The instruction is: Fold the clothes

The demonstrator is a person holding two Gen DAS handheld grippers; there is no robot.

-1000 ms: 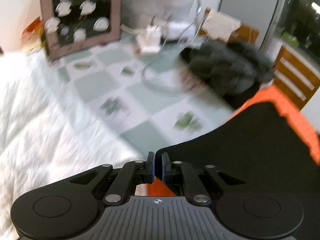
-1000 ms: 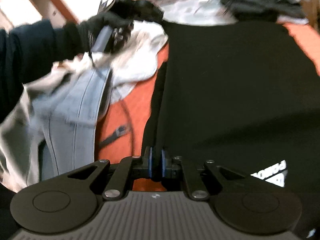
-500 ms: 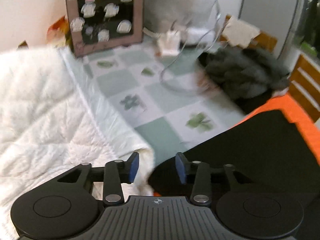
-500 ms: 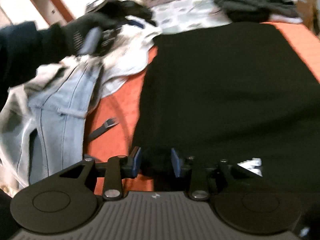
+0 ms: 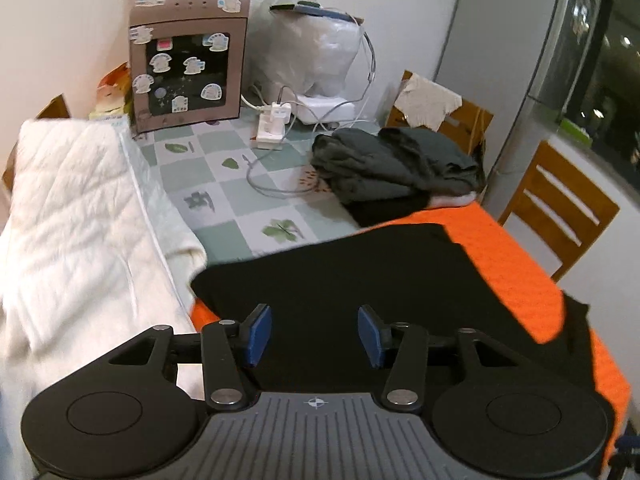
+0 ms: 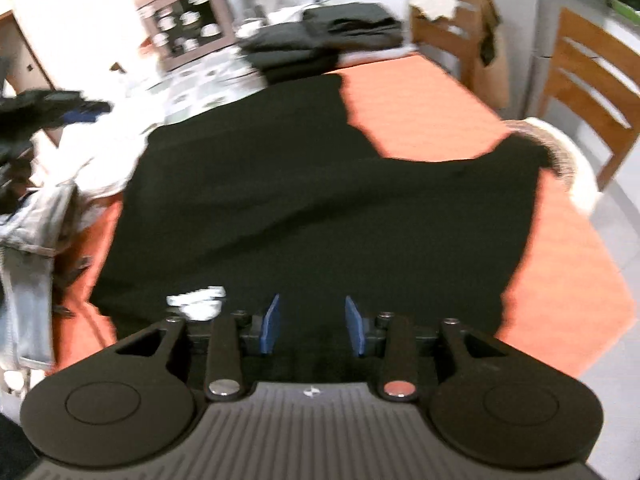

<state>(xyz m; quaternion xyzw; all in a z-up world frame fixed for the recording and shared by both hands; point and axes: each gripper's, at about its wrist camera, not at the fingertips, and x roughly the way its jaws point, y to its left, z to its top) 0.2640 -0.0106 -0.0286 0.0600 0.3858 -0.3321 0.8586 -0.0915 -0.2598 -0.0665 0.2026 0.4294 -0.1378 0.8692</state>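
A black T-shirt [image 5: 360, 280] [image 6: 320, 200] lies spread flat on the orange tablecloth [image 5: 512, 248] [image 6: 420, 96]; one sleeve reaches toward the table's right edge, and a white print patch [image 6: 196, 300] shows near its near left edge. My left gripper [image 5: 315, 335] hovers open just above the shirt's left part, nothing between its blue pads. My right gripper [image 6: 311, 325] is open too, over the shirt's near edge, holding nothing.
A white quilted blanket [image 5: 68, 216] lies left of the shirt. Folded dark clothes [image 5: 392, 168] [image 6: 332, 36], a power strip [image 5: 272, 128] with cables and a sticker-covered appliance [image 5: 188, 76] stand behind. Jeans [image 6: 32, 240] lie at the left. Wooden chairs [image 5: 556, 204] [image 6: 592, 88] stand to the right.
Both grippers were shut on the black shirt's edge a second ago; both have opened, let it go and drawn back. The shirt now lies flat.
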